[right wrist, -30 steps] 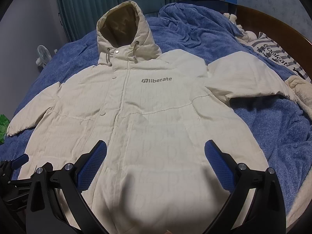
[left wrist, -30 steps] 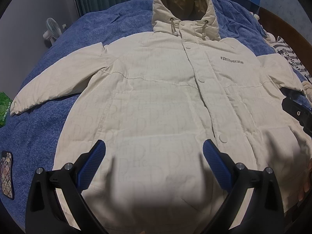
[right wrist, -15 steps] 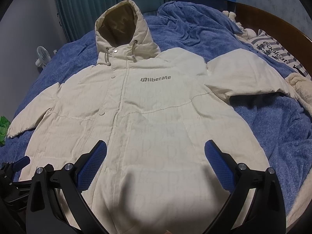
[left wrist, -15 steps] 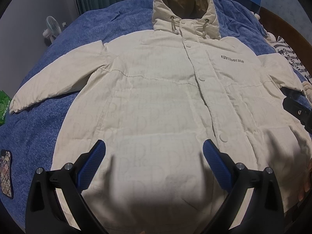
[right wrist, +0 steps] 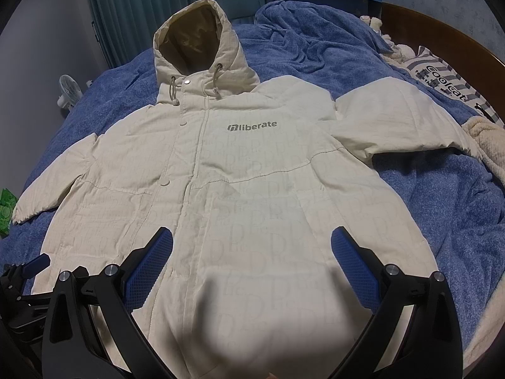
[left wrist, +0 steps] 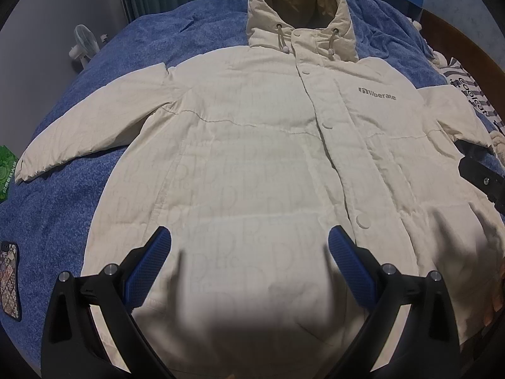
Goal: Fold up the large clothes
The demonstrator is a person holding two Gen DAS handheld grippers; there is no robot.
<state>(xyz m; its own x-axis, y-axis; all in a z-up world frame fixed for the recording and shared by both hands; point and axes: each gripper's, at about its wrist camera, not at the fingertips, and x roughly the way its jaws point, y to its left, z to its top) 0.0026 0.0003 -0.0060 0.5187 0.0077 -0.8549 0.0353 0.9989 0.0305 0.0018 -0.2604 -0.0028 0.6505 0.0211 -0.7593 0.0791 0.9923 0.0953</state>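
Note:
A large cream hooded jacket (left wrist: 252,158) (right wrist: 240,189) lies face up and spread flat on a blue blanket (left wrist: 79,189) (right wrist: 442,205), front snapped closed, both sleeves stretched out to the sides. Its hood (left wrist: 300,9) (right wrist: 195,44) points away from me. My left gripper (left wrist: 249,243) hovers open over the lower left of the jacket's body, holding nothing. Over the lower middle of the hem area, my right gripper (right wrist: 252,246) is open too, with nothing between its fingers. Part of the left gripper (right wrist: 28,271) shows at the right wrist view's left edge.
A phone in a patterned case (left wrist: 9,279) lies on the blanket at the left. A green packet (left wrist: 6,170) sits past the left sleeve cuff. A striped pillow (right wrist: 448,85) and a cream fleece (right wrist: 486,145) lie at the right by the wooden bed frame (right wrist: 442,28). A small fan (left wrist: 83,44) stands left.
Both grippers have drifted slightly; the jacket sits a touch lower and further right in the left wrist view. Neither jaw has changed and the jacket has not been moved.

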